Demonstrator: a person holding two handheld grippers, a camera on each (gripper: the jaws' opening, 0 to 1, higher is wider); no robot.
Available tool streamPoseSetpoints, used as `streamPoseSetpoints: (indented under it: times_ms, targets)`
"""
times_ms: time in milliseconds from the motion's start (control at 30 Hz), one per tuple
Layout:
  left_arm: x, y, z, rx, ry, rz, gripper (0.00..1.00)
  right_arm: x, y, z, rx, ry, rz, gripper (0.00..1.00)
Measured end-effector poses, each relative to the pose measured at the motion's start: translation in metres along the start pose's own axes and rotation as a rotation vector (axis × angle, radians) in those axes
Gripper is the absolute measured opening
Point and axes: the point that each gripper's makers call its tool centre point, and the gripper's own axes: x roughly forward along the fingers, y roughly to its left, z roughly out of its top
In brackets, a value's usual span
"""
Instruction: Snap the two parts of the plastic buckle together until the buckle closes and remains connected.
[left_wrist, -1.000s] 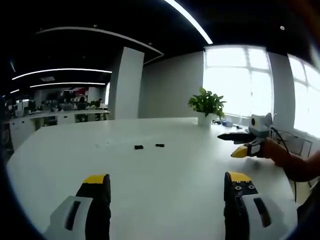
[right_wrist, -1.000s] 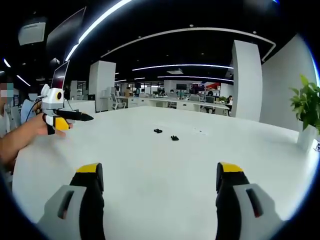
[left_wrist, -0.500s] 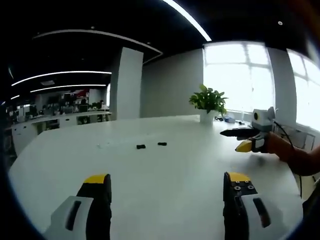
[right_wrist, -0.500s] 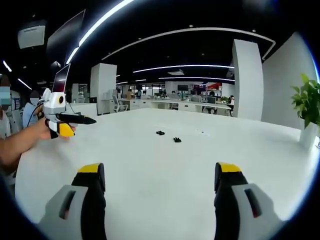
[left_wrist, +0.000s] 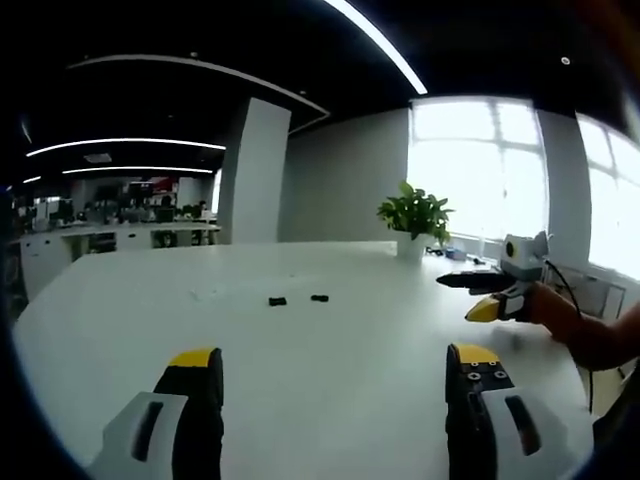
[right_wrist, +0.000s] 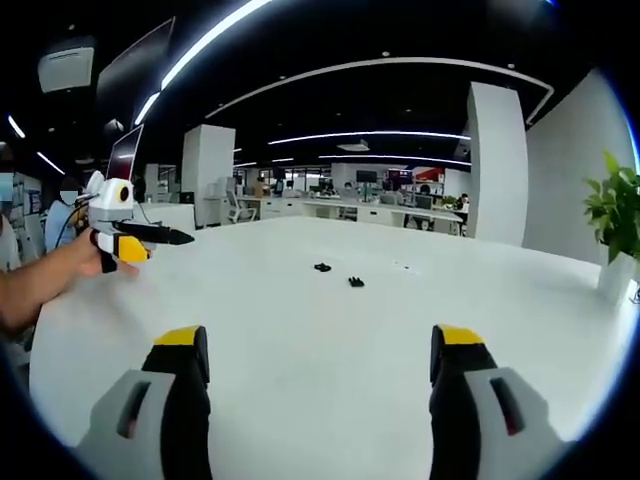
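You're in an open office with a wide white worktop. In your left gripper view the left claw gapes, holding nothing; two buckle parts lie apart mid-worktop, a potted plant beyond. In your right gripper view the right claw is likewise released, and there are desks behind.

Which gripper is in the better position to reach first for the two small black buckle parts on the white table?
Neither clearly. The two small black plastic buckle parts lie apart, far ahead on the white table. Both the left gripper and the right gripper are open, empty and similarly distant.
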Motion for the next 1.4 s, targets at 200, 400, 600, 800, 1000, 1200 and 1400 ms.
streamPoseSetpoints:
  times_ms: [200,400,600,800,1000,1200,1400]
  targets:
    - [0.006,0.015,-0.001,0.024,-0.005,0.061,0.91,0.003,0.0,-0.001,-0.009,0.005,0.0,0.88]
    - [0.005,0.011,-0.003,-0.018,0.006,0.025,0.9,0.004,-0.001,-0.001,0.008,0.008,0.002,0.87]
    - [0.014,0.012,0.001,-0.073,-0.01,-0.004,0.88,0.01,-0.002,-0.008,0.05,0.031,0.008,0.79]
    - [0.024,0.019,-0.002,-0.041,0.025,0.03,0.87,0.015,-0.002,-0.007,0.031,0.039,0.001,0.8]
    - [0.028,0.017,0.003,-0.033,0.034,0.022,0.85,0.024,-0.001,0.002,0.039,0.031,0.013,0.8]
    - [0.034,0.022,0.003,-0.018,0.049,0.035,0.85,0.03,-0.01,0.012,0.057,0.015,0.009,0.8]
    - [0.036,0.027,0.005,-0.029,0.049,0.032,0.85,0.038,-0.016,0.017,0.036,0.02,0.0,0.8]
